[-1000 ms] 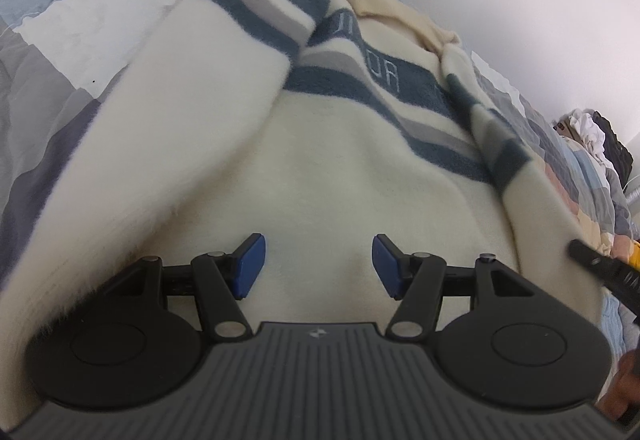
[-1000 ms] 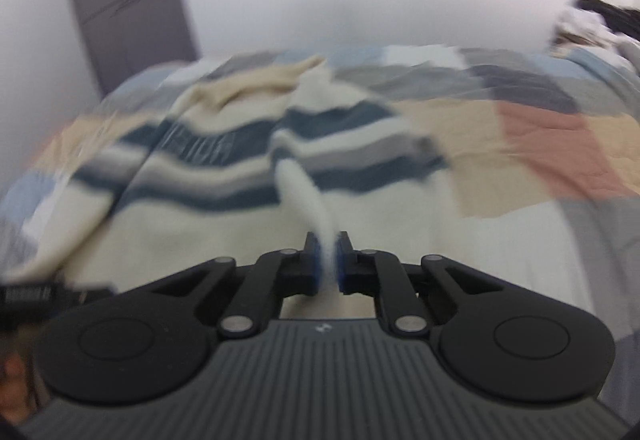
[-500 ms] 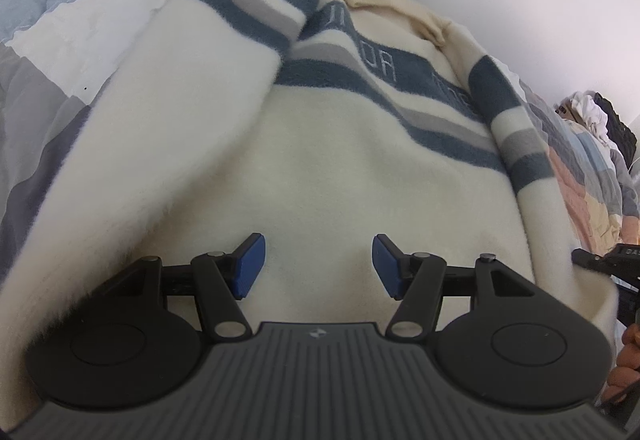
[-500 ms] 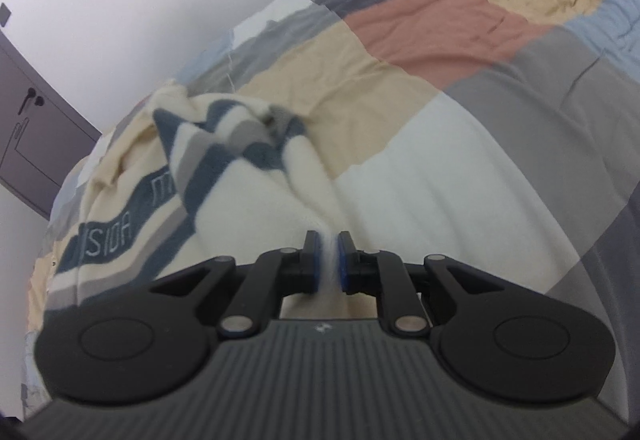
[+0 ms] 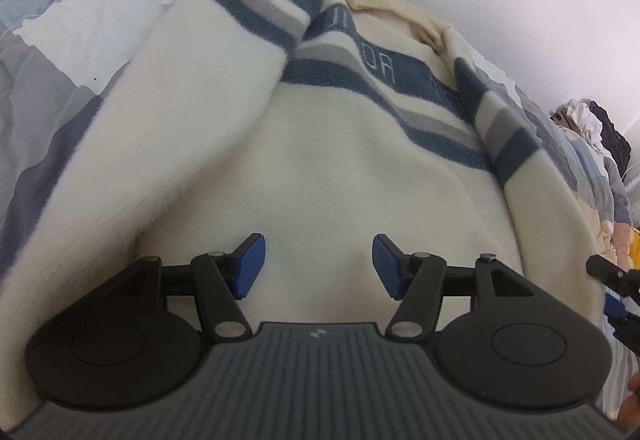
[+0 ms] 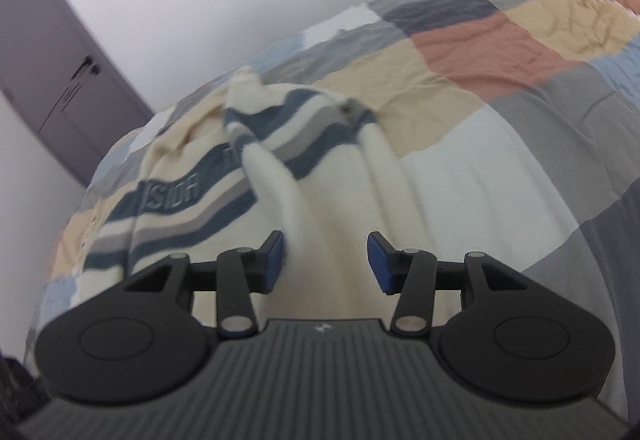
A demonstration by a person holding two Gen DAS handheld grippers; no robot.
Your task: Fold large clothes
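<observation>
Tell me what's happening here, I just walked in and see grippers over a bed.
A person with two handheld grippers is folding a cream sweater with blue and grey stripes on a patchwork quilt. Both sleeves lie folded over the body. The left gripper and right gripper are open, holding nothing.

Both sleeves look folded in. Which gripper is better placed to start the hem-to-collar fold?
Left, probably. The left gripper hangs open over the sweater body's near edge, centred. The right gripper, also open, sits at the sleeve side.
</observation>
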